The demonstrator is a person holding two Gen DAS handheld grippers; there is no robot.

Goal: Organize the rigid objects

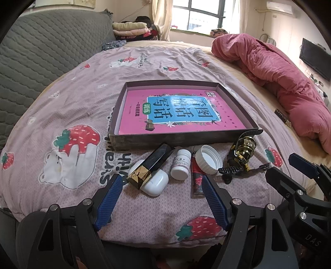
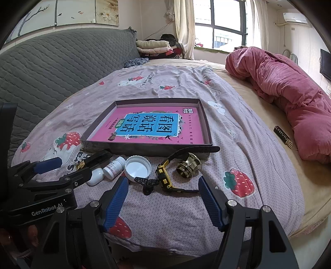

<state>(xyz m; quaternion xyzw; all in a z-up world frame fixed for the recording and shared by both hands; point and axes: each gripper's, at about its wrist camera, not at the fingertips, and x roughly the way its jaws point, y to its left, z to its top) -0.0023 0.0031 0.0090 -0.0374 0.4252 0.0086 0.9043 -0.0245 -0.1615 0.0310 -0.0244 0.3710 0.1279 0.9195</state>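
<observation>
One shallow box, one pink book, one white cap, one pill bottle, one earbud case, one watch, two grippers, left and right.

Soft daylight enters through the window behind the bed, whose panes blow out to white glare. Shadows on the bedspread are faint. Both fisheye views bend strongly toward dark, vignetted corners; focus stays sharp throughout.

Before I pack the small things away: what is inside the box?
A pink book lies flat in the box, covering nearly the whole floor. Nothing rests on it. Anything beneath the book is hidden.
</observation>
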